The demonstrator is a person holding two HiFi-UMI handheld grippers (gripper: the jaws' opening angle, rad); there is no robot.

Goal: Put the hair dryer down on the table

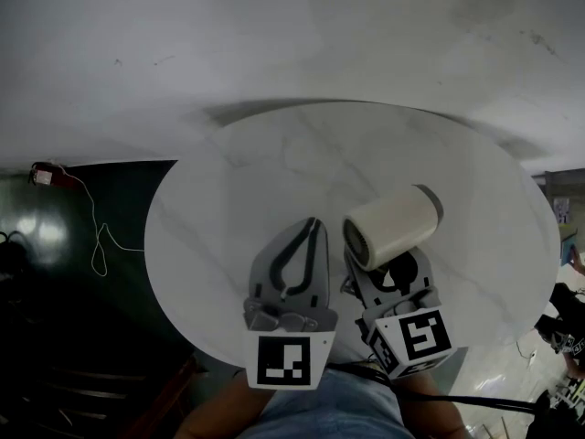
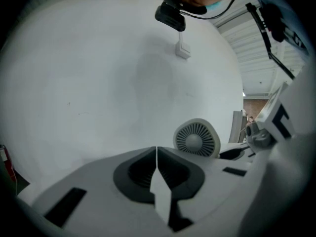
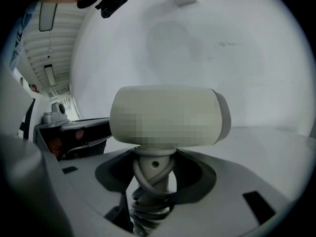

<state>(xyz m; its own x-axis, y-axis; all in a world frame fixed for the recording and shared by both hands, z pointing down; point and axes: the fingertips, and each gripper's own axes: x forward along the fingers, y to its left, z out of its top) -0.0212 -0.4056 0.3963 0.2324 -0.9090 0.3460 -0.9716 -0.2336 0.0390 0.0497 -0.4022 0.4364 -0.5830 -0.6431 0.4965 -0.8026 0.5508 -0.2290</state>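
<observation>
A cream hair dryer (image 1: 391,225) with a short barrel hangs over the round white marble table (image 1: 274,154), near its front edge. My right gripper (image 1: 395,268) is shut on the dryer's handle. In the right gripper view the handle (image 3: 153,174), with its cord wound round it, stands upright between the jaws under the barrel (image 3: 165,115). My left gripper (image 1: 315,223) floats just left of the dryer, shut and holding nothing. In the left gripper view its tips (image 2: 156,152) meet, and the dryer's rear grille (image 2: 196,138) shows beyond them to the right.
A dark floor lies left of the table, with a red object (image 1: 41,176) and a thin white cord (image 1: 96,245) on it. A pale wall stands behind the table, with a small white box (image 2: 183,51) on it. The person's lap (image 1: 329,410) is at the bottom edge.
</observation>
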